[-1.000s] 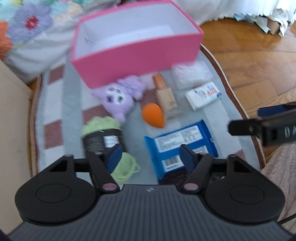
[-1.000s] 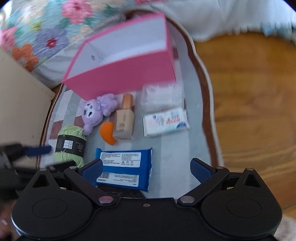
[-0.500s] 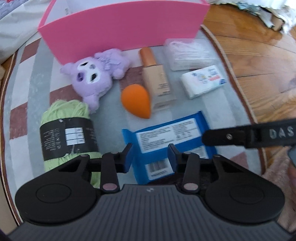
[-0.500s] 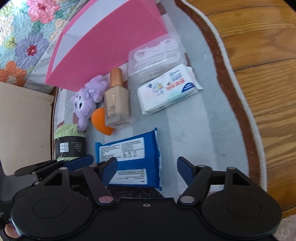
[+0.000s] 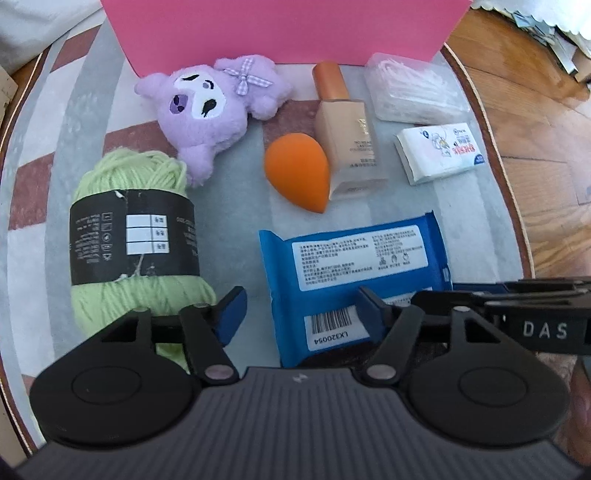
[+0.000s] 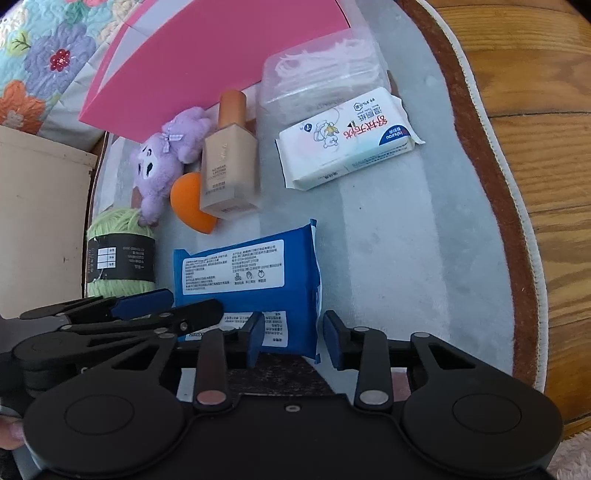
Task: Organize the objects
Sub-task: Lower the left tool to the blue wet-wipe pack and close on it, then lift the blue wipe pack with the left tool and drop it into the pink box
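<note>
A pink box (image 5: 280,29) stands at the back of a grey rug (image 5: 229,199). In front lie a purple plush (image 5: 210,103), green yarn ball (image 5: 133,236), orange sponge (image 5: 299,171), foundation bottle (image 5: 347,136), clear tub of cotton swabs (image 5: 413,90), white tissue pack (image 5: 439,153) and blue wipes pack (image 5: 354,258). My left gripper (image 5: 301,314) is open, low over the wipes pack's near left corner. My right gripper (image 6: 291,341) is partly open, its fingers on either side of the pack's near right corner (image 6: 295,328).
A beige cardboard panel (image 6: 40,221) stands left of the rug. Wooden floor (image 6: 546,147) lies to the right. A floral quilt (image 6: 40,62) lies behind the pink box. The right gripper's body (image 5: 532,317) shows at the left view's right edge.
Both grippers moved forward and down toward the blue wipes pack. The left jaws narrowed, then opened wider. The right jaws narrowed around the pack's corner.
</note>
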`<action>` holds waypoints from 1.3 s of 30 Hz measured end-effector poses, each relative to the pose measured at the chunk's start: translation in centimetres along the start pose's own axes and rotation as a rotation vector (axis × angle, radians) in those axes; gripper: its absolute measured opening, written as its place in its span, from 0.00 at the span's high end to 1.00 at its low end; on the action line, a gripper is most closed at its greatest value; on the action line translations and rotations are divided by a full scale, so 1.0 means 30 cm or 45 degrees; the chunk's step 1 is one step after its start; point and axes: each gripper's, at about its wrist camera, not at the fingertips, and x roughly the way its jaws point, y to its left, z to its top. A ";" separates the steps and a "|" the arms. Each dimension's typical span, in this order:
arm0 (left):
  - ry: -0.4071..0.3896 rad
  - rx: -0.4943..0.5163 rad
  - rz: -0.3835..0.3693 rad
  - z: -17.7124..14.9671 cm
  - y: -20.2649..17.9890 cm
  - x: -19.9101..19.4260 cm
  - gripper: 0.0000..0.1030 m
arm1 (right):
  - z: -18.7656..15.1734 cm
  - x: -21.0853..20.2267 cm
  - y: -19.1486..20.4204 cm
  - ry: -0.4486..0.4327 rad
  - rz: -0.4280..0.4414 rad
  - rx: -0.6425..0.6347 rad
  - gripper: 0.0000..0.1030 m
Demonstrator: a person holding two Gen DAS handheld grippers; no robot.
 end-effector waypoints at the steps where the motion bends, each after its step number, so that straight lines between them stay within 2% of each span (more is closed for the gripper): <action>1: -0.007 -0.008 0.001 -0.001 0.000 0.002 0.30 | 0.000 0.000 -0.002 -0.002 -0.004 0.001 0.66; 5: -0.040 -0.008 -0.002 -0.008 -0.007 0.007 0.28 | 0.001 0.004 -0.009 -0.009 0.004 0.000 0.70; 6: -0.044 -0.011 -0.013 -0.007 -0.009 0.008 0.31 | 0.001 0.004 -0.009 -0.009 0.005 -0.003 0.71; 7: -0.048 -0.021 -0.038 -0.007 -0.009 0.008 0.39 | 0.000 0.004 -0.009 -0.013 0.005 -0.001 0.71; 9: -0.039 -0.059 -0.124 -0.008 -0.005 0.009 0.49 | 0.001 0.004 -0.007 -0.014 0.008 -0.007 0.71; 11: -0.043 -0.062 -0.123 -0.007 -0.010 0.008 0.52 | 0.003 0.003 -0.011 -0.014 0.017 -0.006 0.71; 15: -0.038 -0.112 -0.181 -0.007 0.011 -0.004 0.61 | 0.001 -0.008 -0.013 -0.025 0.024 -0.014 0.70; 19: -0.079 -0.086 -0.183 -0.020 0.001 -0.044 0.61 | -0.009 -0.029 0.010 -0.052 0.023 -0.069 0.67; 31: -0.260 0.043 -0.197 -0.001 -0.044 -0.240 0.61 | -0.041 -0.209 0.084 -0.283 0.022 -0.198 0.62; 39: -0.418 0.133 -0.202 0.091 -0.048 -0.412 0.61 | 0.023 -0.366 0.198 -0.445 0.010 -0.326 0.60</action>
